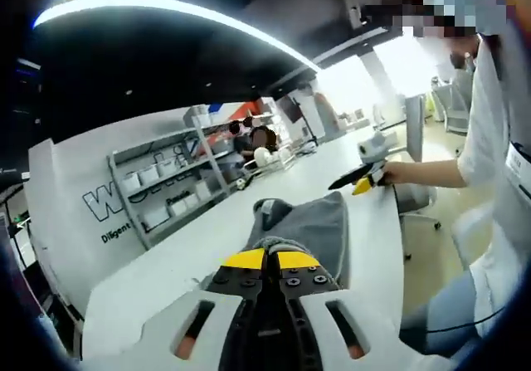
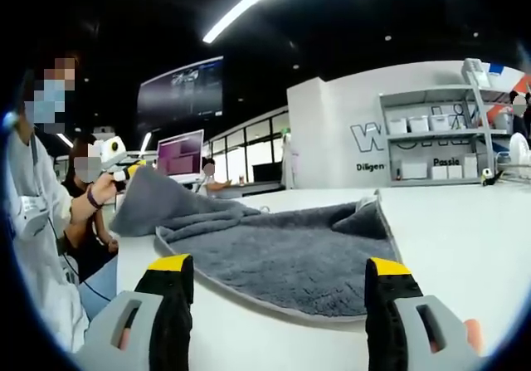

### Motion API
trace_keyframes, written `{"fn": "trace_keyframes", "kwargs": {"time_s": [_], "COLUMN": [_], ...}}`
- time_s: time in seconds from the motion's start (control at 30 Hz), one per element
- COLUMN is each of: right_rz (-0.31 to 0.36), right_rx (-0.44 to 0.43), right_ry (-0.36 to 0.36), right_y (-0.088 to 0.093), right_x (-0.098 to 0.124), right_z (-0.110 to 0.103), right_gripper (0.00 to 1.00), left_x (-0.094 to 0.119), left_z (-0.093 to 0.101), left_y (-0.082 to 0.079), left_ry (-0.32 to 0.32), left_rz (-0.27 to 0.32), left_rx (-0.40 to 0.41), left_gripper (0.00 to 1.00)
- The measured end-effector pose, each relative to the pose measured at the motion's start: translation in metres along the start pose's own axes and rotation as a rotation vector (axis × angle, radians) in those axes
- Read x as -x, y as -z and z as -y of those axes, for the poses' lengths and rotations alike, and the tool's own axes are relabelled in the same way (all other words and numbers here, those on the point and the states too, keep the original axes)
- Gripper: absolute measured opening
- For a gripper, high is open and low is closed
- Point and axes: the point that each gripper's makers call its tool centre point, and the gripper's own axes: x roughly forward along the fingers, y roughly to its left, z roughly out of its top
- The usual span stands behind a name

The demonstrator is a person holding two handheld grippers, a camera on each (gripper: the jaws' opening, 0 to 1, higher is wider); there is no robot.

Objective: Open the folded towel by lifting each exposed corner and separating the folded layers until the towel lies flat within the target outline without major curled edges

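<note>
The grey towel (image 2: 286,251) lies on the white table (image 2: 465,238), partly unfolded, its near edge just ahead of the right gripper (image 2: 278,292), whose yellow-tipped jaws stand wide apart with nothing between them. The towel's far left corner is raised off the table, pinched in the left gripper (image 2: 126,172), held up by the person's hand (image 2: 101,190). In the left gripper view the left gripper (image 1: 270,261) has its jaws together, clamped on a fold of the towel (image 1: 319,226); the right gripper (image 1: 358,180) hovers over the table's (image 1: 166,259) far right edge. Shelving (image 2: 440,143) stands against the far wall
</note>
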Motion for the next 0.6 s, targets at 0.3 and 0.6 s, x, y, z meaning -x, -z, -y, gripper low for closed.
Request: {"fn": "trace_keyframes", "kwargs": {"time_s": [0.3, 0.6], "right_rz": [0.009, 0.004], "right_rx": [0.003, 0.007], "right_ry": [-0.004, -0.016], "right_y": [-0.001, 0.0], "right_x": [0.0, 0.0], "right_z": [-0.003, -0.005], "right_gripper": [0.86, 0.86], "left_x": [-0.046, -0.066], "left_z": [0.083, 0.125], "left_y": [0.029, 0.079], "left_ry": [0.211, 0.274], "left_rz": [-0.107, -0.268], "left_rx": [0.069, 0.076], "left_gripper": [0.02, 0.02]}}
